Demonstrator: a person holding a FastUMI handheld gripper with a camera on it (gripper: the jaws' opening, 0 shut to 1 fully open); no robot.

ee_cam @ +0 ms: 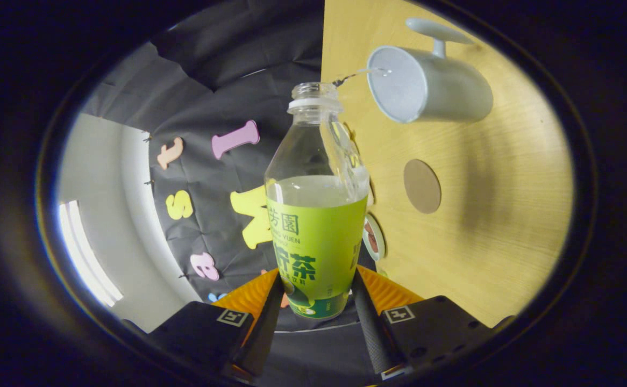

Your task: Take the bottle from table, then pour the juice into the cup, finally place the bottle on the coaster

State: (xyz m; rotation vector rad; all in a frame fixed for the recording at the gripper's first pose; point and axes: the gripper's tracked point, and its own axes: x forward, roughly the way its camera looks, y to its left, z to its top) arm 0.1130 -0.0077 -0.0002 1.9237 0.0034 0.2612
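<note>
Mount: the camera rode on the gripper (316,301), low behind its jaws.
Facing: it looked forward along both fingers, which closed on the bottle (316,215).
Roll: the view was turned sideways, so the wooden surface (507,204) stood like a wall.
Nearness: very close to the bottle; cup (432,86) and round coaster (422,186) lay beyond.
Lens: wide fisheye, bending the edges.

This is a staged recording booth rather than a lived-in home: black cloth (211,80) hangs as the back wall across the upper left, a plain white wall (104,215) (with a bright window strip) shows at far left, and a light wooden table (485,215) fills the right.
</note>
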